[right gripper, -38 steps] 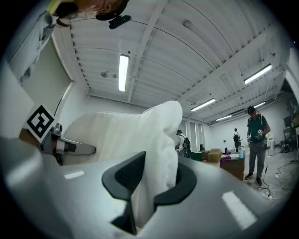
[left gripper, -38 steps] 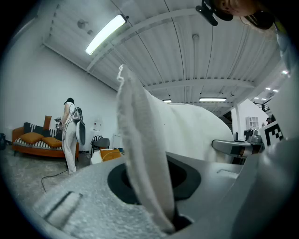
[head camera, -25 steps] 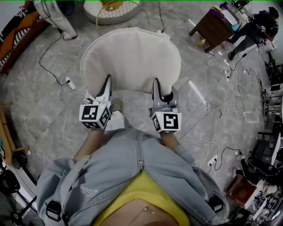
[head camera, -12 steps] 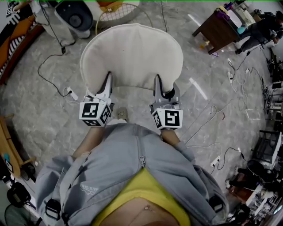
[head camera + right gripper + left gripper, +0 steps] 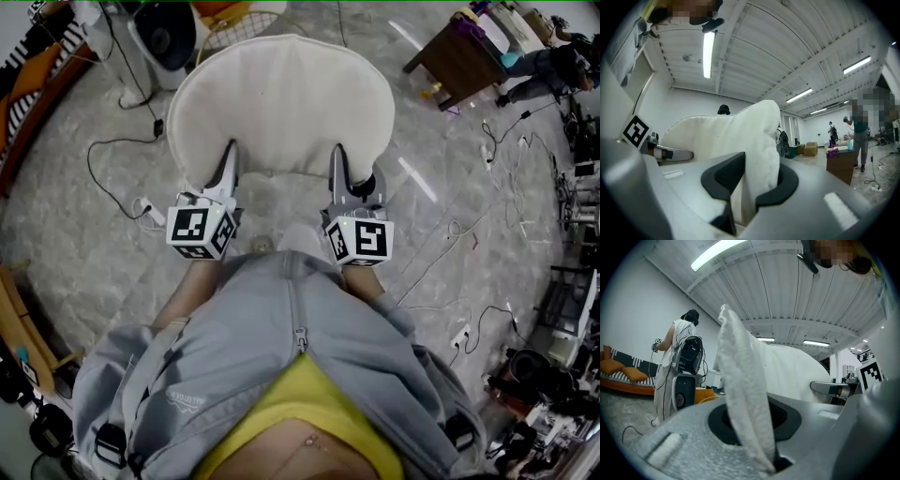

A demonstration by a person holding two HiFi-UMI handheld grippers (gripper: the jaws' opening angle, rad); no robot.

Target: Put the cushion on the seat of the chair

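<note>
Grey marbled floor, loose cables strewn over it, what looks like a black round fan at far left. The cream rounded fabric cushion is held out flat ahead of me, gripped at two spots on its near edge. The left tool is clamped on the near-left hem, and its own view shows the fabric pinched thin between the pads. The right tool is closed on a thicker fold at the near-right. A wire-framed round chair peeks out just past the cushion's far edge, mostly hidden by it. My read: carry stage, seat not yet reached. To do it well I'd keep both tools level with each other so the cushion neither sags nor twists. I'd lead the far edge over the seat rim, lower until it rests centred, and only then release. The thin left pinch may slip; mind the cables.
</note>
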